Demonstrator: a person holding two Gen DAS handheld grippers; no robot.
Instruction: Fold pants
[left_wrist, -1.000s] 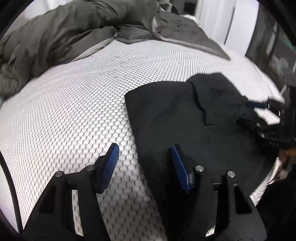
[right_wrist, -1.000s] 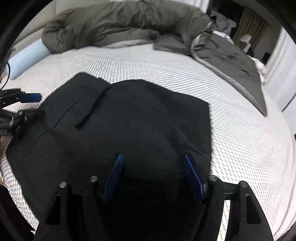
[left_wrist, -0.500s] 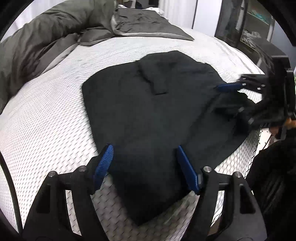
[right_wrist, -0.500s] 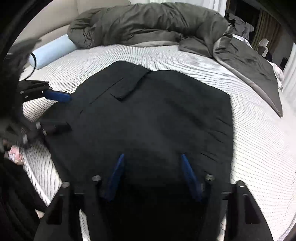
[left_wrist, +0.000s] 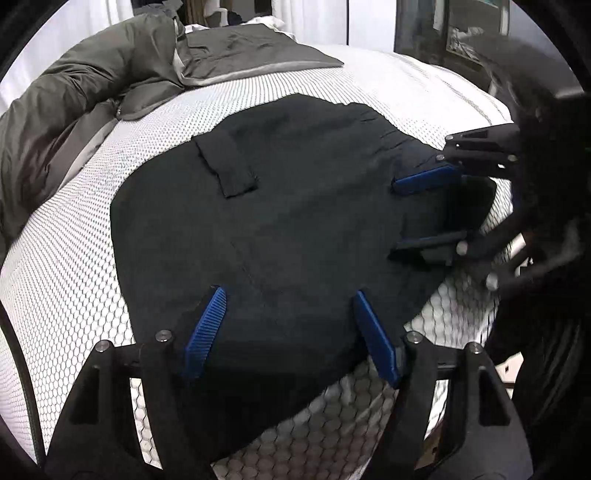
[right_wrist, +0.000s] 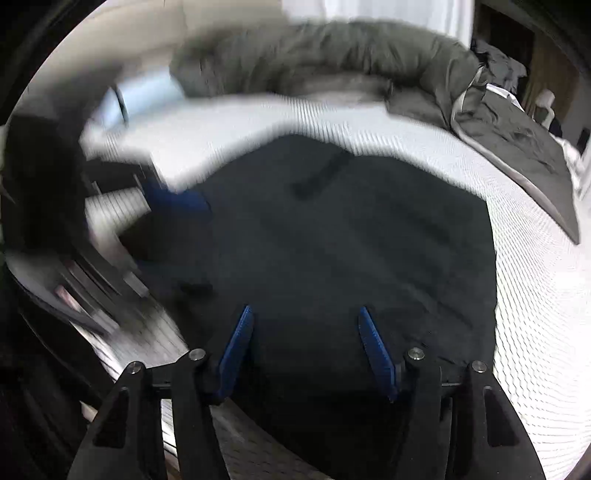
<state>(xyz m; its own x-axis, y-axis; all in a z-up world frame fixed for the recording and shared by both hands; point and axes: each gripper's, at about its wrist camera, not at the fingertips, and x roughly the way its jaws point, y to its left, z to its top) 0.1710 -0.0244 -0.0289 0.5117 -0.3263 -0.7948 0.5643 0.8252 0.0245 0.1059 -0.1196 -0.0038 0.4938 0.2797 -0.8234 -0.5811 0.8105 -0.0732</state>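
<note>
Black fabric pants (left_wrist: 295, 221), folded into a broad flat bundle, lie on the white honeycomb-mesh mattress (left_wrist: 66, 258) near its front edge, a narrow rectangular flap (left_wrist: 229, 166) of the same cloth showing on top. Behind them a bulky olive-grey duvet (left_wrist: 74, 103) is heaped along the far side of the bed, well apart from the bundle. A pale blue bolster (right_wrist: 147, 92) sits at the head end, smeared by motion in the right wrist view.

A second ago the left tool straddled the bundle's edge with one finger over bare mesh; half a second ago both tools sat closer over the cloth. Now both views take in nearly the whole bundle, so both tools have pulled back toward the bed's front edge. My reading is that a fold has just been laid and released, and the garment kept its shape once let go.

Black left gripper with blue ribbed pads (left_wrist: 288, 332) hangs over the near edge of the pants, fingers spread wide and nothing between them. Black right gripper with the same blue pads (right_wrist: 306, 347) is likewise spread and empty above its own side; seen from the left wrist view (left_wrist: 417, 214) it reaches in over the right edge of the cloth.

Either a further fold or a final smoothing seems left to do
</note>
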